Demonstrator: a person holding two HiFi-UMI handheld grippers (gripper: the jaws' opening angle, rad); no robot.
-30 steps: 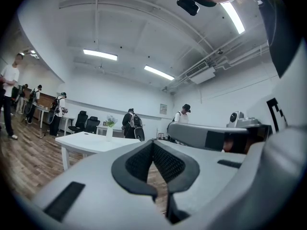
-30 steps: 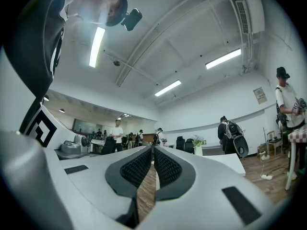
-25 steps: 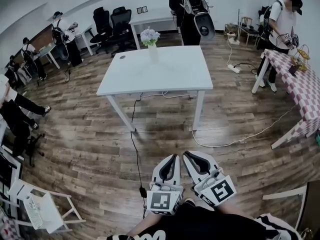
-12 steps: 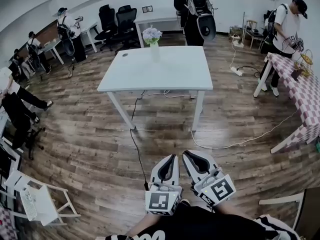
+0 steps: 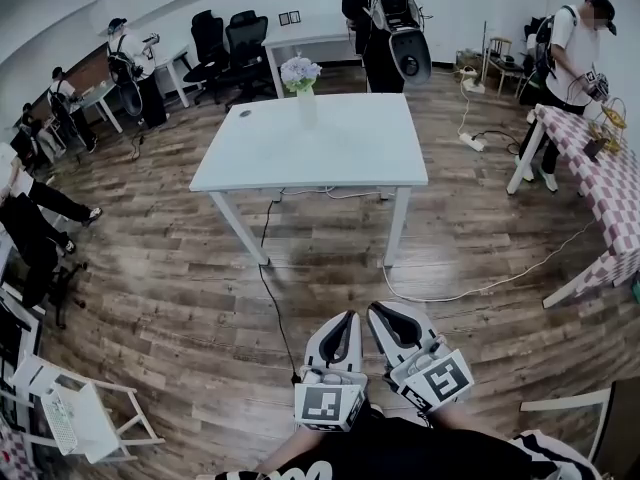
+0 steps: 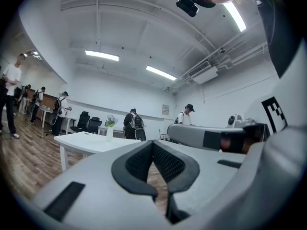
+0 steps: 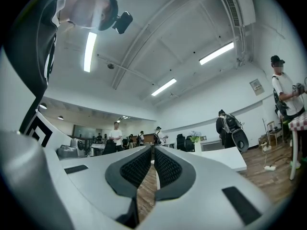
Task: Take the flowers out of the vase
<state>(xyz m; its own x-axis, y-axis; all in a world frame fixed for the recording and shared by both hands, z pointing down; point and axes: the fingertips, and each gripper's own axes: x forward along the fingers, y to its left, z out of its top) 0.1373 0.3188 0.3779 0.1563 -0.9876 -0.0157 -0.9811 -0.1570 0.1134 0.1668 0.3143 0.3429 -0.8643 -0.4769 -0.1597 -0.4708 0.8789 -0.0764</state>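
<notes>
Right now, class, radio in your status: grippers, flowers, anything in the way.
Left gripper and right gripper shut, empty, side by side. Flowers in vase on white table, well out of reach. Floor cable trails between.

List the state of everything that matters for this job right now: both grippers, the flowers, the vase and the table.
left gripper: shut, empty, well short of the table.
right gripper: shut, empty, beside the left one.
flowers: in the vase, not yet taken out.
vase: upright, near the table's far edge.
table: standing on the wood floor, untouched by either gripper.
</notes>
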